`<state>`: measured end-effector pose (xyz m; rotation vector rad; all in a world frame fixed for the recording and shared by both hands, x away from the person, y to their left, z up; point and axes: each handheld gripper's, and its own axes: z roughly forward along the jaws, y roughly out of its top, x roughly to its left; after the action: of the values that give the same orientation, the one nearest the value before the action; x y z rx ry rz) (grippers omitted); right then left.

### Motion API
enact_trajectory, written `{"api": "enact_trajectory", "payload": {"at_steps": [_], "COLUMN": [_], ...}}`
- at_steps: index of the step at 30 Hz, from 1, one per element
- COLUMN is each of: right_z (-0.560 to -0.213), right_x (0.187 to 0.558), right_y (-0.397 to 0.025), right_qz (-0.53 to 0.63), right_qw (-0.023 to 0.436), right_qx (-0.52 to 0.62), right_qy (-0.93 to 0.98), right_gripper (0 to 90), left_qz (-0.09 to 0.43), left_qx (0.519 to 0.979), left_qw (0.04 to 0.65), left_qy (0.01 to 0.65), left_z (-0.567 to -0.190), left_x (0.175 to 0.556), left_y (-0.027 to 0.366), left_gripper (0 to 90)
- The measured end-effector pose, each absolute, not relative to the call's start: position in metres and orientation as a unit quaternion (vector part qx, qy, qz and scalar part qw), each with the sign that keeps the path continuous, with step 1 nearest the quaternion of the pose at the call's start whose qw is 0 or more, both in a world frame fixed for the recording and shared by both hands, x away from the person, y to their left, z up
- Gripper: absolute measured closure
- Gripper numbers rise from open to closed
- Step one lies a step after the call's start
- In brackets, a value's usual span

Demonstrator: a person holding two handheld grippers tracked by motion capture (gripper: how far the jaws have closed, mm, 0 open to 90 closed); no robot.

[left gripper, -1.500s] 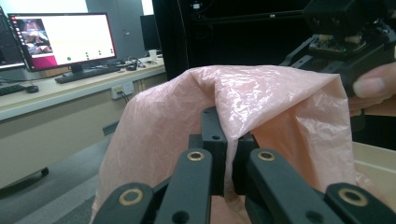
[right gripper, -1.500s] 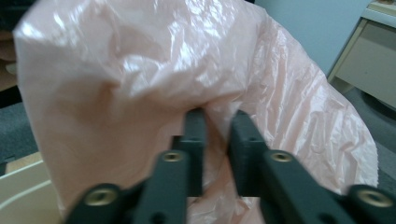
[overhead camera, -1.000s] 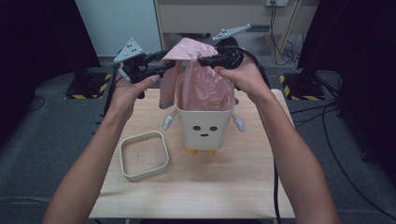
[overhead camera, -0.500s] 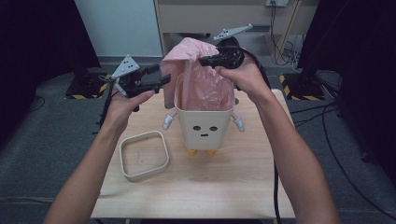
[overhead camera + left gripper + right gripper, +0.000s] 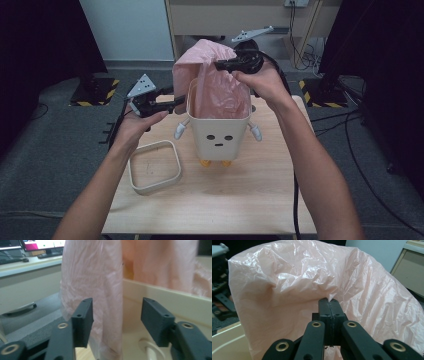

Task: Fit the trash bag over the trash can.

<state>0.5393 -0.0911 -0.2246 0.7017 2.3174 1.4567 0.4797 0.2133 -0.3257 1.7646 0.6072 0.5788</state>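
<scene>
A pink plastic bag (image 5: 212, 85) stands up out of a cream bin (image 5: 220, 135) with a drawn face and small arms, mid-table. My right gripper (image 5: 219, 64) is shut on the bag's upper edge and holds it above the bin; the right gripper view has the film (image 5: 287, 277) pinched between closed jaws (image 5: 329, 301). My left gripper (image 5: 181, 101) sits at the bin's left rim, lower than the right one. In the left gripper view it is open (image 5: 116, 317), with a hanging fold of the bag (image 5: 100, 290) between its jaws and the bin's rim (image 5: 160, 290) behind.
A cream square frame (image 5: 154, 166) lies flat on the wooden table (image 5: 250, 200) left of the bin. Black cables (image 5: 295, 190) trail off the table's right side. Grey floor with striped stands (image 5: 95, 90) lies beyond the table's far edge.
My left gripper has dropped from beside the bag's top down to the bin's left rim and let go of the bag. The right gripper kept its hold.
</scene>
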Motion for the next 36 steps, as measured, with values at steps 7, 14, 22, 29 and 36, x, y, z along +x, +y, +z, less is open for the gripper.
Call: {"api": "enact_trajectory", "payload": {"at_steps": [7, 14, 22, 29, 36], "right_z": [-0.225, -0.228, -0.245, -0.251, -0.254], "right_x": [0.534, 0.524, 0.505, 0.493, 0.487], "right_y": [-0.093, -0.097, -0.102, -0.105, -0.103], "right_qz": [0.51, 0.509, 0.47, 0.432, 0.416], "right_qw": [0.156, 0.155, 0.145, 0.136, 0.135], "right_qx": [0.24, 0.23, 0.211, 0.191, 0.184], "right_qy": [0.811, 0.815, 0.844, 0.871, 0.88], "right_gripper": [90.0, 90.0, 90.0, 90.0, 90.0], "left_qz": [0.256, 0.298, 0.34, 0.335, 0.318], "left_qx": [0.764, 0.746, 0.706, 0.675, 0.681], "left_qw": [0.527, 0.523, 0.55, 0.585, 0.595], "left_qy": [0.271, 0.285, 0.287, 0.299, 0.284], "left_z": [-0.326, -0.302, -0.273, -0.26, -0.259], "left_x": [0.49, 0.494, 0.499, 0.505, 0.501], "left_y": [0.208, 0.213, 0.227, 0.23, 0.224], "left_gripper": [73.2, 85.3, 86.6, 86.5, 88.4]}}
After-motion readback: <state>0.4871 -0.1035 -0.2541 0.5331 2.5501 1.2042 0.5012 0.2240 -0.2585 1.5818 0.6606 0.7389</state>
